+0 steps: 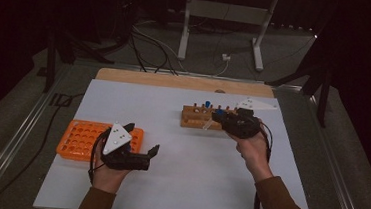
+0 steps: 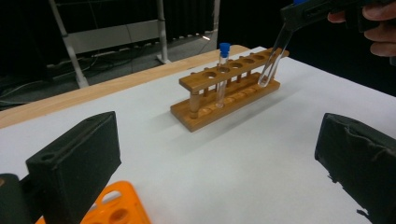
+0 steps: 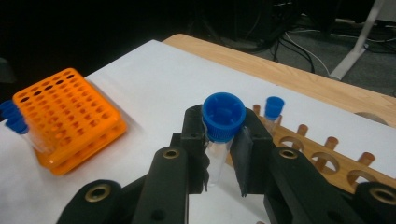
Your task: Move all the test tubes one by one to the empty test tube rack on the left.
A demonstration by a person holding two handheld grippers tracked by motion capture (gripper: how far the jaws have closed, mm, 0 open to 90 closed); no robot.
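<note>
A wooden tube rack (image 1: 197,118) stands on the white table past its middle. One clear tube with a blue cap (image 2: 223,70) stands upright in it. My right gripper (image 1: 217,117) is at the rack's right end, shut on another blue-capped tube (image 3: 224,116) just under the cap. That tube (image 2: 273,60) hangs tilted, with its round bottom in front of the rack (image 2: 224,95) near its far end. My left gripper (image 1: 143,139) rests near the table's front left, open and holding nothing, with its jaws wide apart facing the rack.
An orange many-holed rack (image 1: 78,138) lies at the left, just beside my left gripper. Blurred blue caps (image 3: 11,116) show at its far side in the right gripper view. A wooden strip (image 1: 175,81) edges the table's back. Cables and metal stands (image 1: 220,17) are on the floor beyond.
</note>
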